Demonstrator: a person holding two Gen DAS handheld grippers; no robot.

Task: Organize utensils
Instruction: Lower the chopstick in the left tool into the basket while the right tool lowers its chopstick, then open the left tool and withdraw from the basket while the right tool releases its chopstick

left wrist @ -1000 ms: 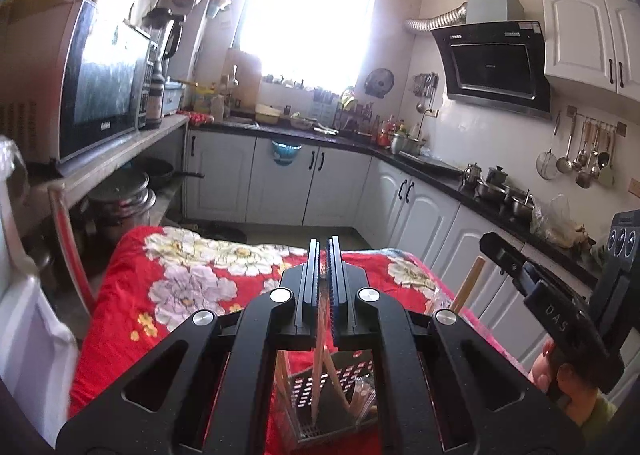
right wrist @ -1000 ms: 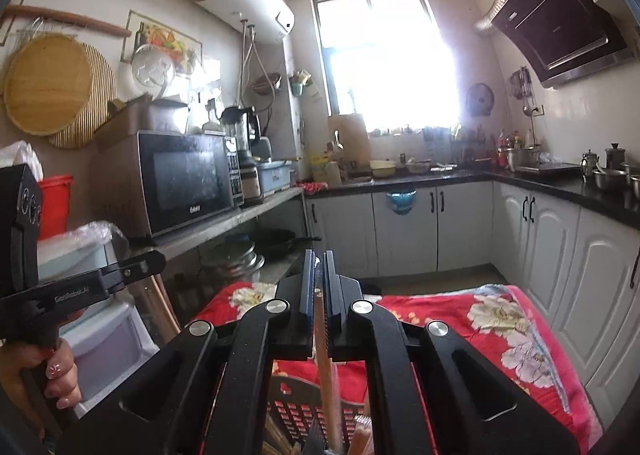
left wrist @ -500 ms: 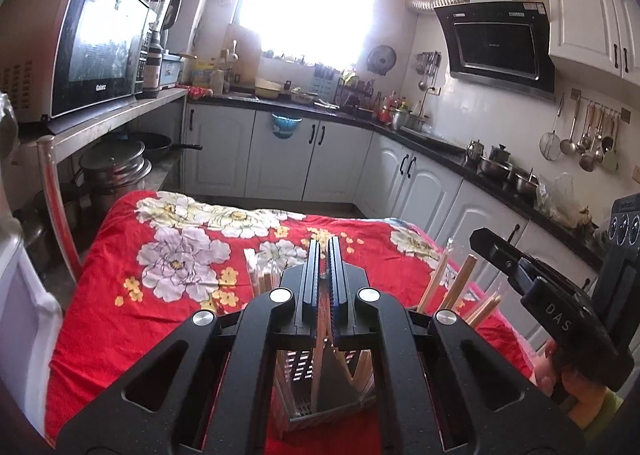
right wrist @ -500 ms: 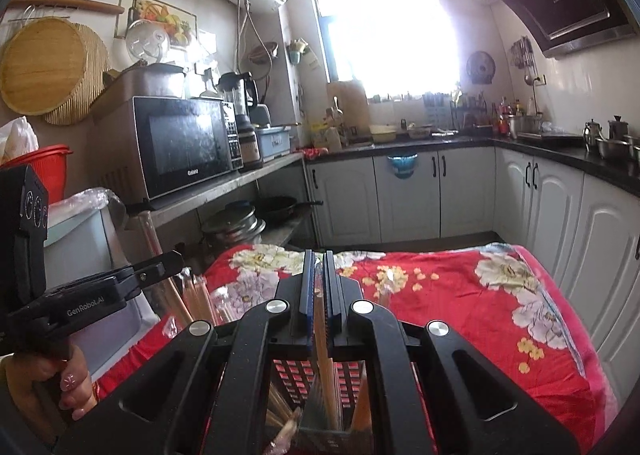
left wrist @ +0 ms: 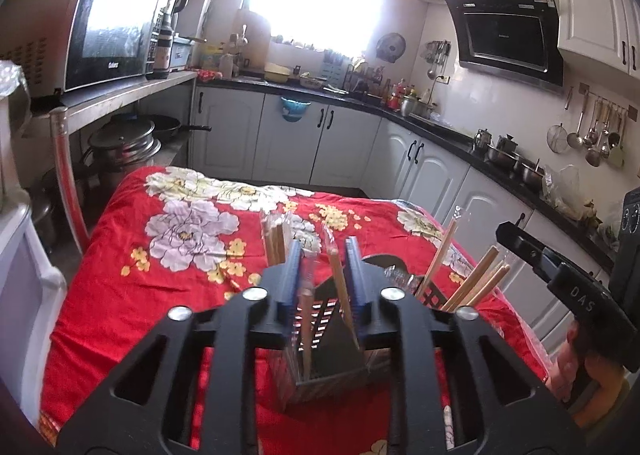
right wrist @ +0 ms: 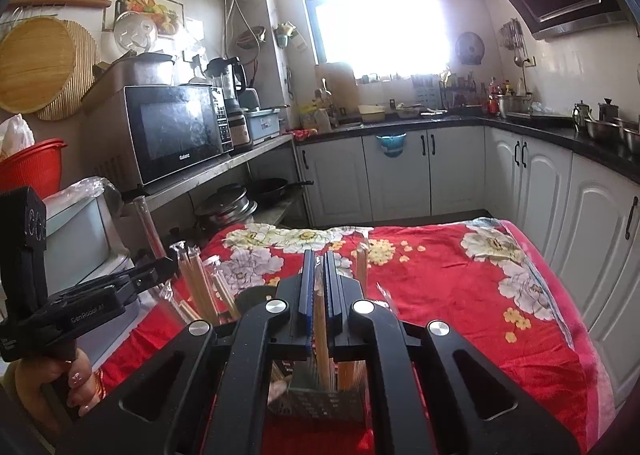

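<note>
Both grippers hang low over a dark slotted holder (left wrist: 328, 367) that stands near the front of a table under a red flowered cloth (left wrist: 132, 279). The left gripper (left wrist: 322, 275) has just been opening: its jaws stand apart, and 1 wrapped pair of chopsticks (left wrist: 339, 287) leans loose between them, its lower end already inside the holder. The right gripper (right wrist: 318, 287) is clamped on another pair of chopsticks (right wrist: 321, 331), whose tip reaches down into the same holder (right wrist: 316, 403). More chopsticks (left wrist: 476, 283) fan out of the holder's right side.

The step seems to be dropping both pairs in. To do it well, draw the left gripper straight up so the pads do not drag the freed pair out. Open the right only once its pair sits deep in a slot, upright, clear of its neighbours.
</note>
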